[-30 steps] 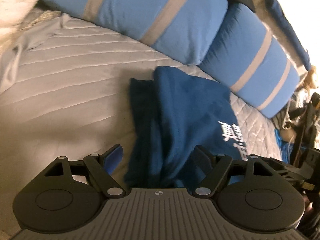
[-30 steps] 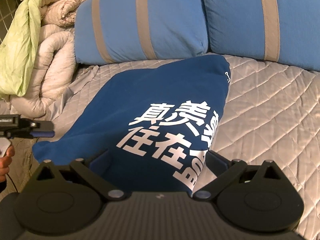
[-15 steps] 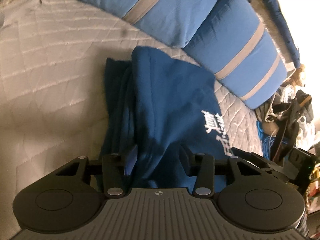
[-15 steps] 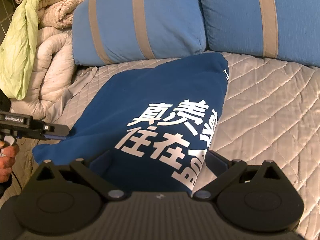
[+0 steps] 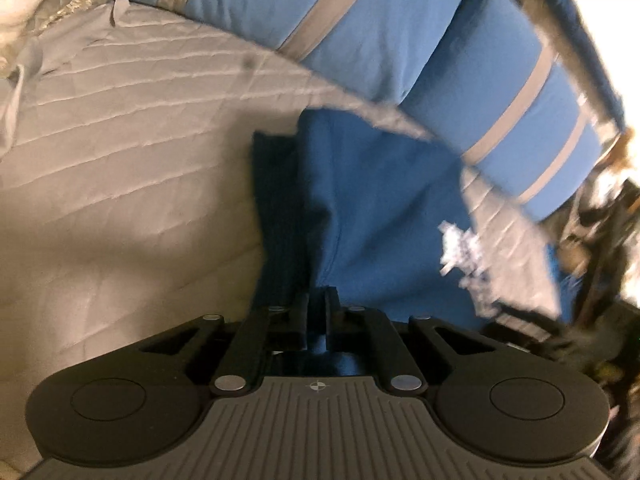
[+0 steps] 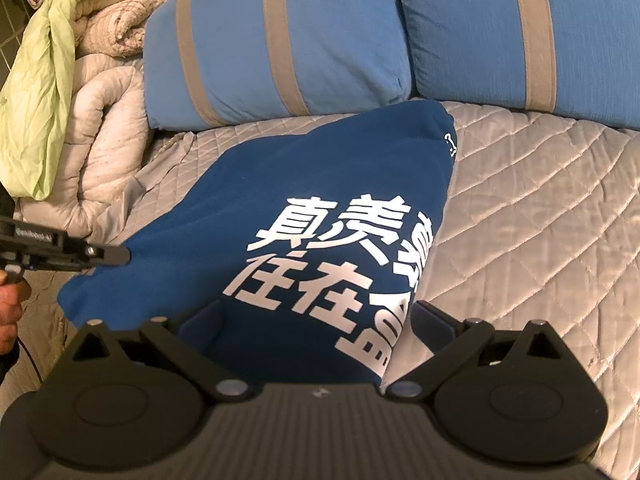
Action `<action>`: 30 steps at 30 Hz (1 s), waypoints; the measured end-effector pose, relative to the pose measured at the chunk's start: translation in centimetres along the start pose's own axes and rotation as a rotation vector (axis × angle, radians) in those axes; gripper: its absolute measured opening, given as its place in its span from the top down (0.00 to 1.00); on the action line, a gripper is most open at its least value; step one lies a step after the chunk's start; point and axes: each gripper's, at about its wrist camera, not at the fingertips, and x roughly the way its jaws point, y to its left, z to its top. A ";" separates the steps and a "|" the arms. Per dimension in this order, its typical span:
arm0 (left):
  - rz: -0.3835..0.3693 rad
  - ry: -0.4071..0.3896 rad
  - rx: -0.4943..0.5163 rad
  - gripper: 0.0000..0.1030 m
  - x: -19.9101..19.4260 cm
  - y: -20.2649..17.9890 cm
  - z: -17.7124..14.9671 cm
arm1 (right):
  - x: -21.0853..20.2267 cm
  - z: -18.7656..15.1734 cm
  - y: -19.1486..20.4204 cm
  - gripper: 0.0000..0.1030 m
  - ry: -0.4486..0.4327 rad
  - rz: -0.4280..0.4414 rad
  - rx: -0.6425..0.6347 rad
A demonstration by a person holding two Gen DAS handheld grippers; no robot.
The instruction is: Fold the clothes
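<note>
Right wrist view, grey quilted bed (image 6: 540, 220), two blue pillows (image 6: 280, 40) at 12 o'clock, navy shirt (image 6: 320, 200) lying centre, right gripper (image 6: 316, 320) level, fingers spread wide around its near edge, left gripper (image 5: 318, 304) pinched on shirt's hem at 9 o'clock.

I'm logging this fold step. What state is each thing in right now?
Shirt: folded, lying on the bed, one edge pinched.
Left gripper: jaws shut on the shirt.
Right gripper: jaws open, either side of the shirt.
Pillows: side by side at the head of the bed.
Quilt: bundled beside the pillows.
</note>
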 end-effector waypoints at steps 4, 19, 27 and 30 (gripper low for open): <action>0.028 -0.002 0.017 0.90 0.5 -0.1 -0.5 | 0.0 0.0 -0.1 0.00 0.003 -0.002 0.003; -0.004 0.042 -0.013 0.27 0.6 1.6 1.0 | 0.0 0.0 0.2 0.00 0.011 0.006 0.004; -0.137 0.121 -0.173 0.17 4.2 4.9 0.2 | 0.1 0.0 0.0 0.00 0.016 0.002 0.019; -0.206 0.109 -0.218 0.13 4.2 6.0 0.0 | 0.2 0.0 0.0 0.00 0.019 0.004 0.026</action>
